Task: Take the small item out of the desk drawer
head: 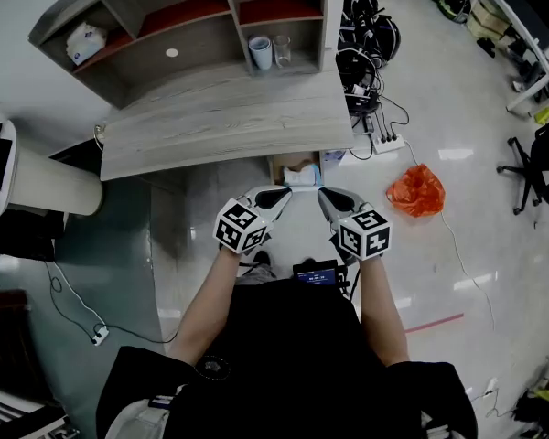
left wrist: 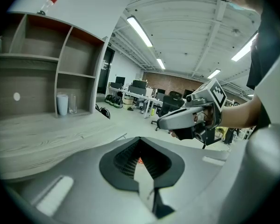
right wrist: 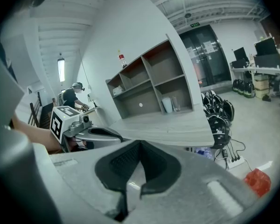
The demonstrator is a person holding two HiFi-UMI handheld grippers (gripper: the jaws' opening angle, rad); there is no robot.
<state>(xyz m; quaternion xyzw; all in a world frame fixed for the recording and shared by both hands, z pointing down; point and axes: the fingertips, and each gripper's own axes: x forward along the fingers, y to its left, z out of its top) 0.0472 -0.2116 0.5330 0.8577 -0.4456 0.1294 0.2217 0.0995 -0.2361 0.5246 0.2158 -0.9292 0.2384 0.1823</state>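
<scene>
Almost none of the task looked done. The person's left gripper and right gripper hung side by side, close together but apart, their tips angled slightly downward toward the pale wood-grain desk with a shelved hutch.

In its own view, the left gripper's jaws were closed tip to tip. Only the dark diamond-shaped hollow of the pads remained between them, and nothing was caught there. The right gripper's view showed the same: jaws fully together and empty. So neither gripper held anything.

Just ahead of both tips and a little below them, under the front edge of the desktop, the head view showed what seemed to be the light-brown wooden drawer pulled out. Something small, whitish and pale blue lay inside it. This was probably the small item to be taken, but it was too small in the picture to identify. It sat nearly midway ahead of the two grippers and touched neither.

If that reading holds, opening the drawer was already done. One gripper had yet to part its jaws, reach forward and down into the drawer, close on the item and lift it clear. The item had not left the drawer.
</scene>
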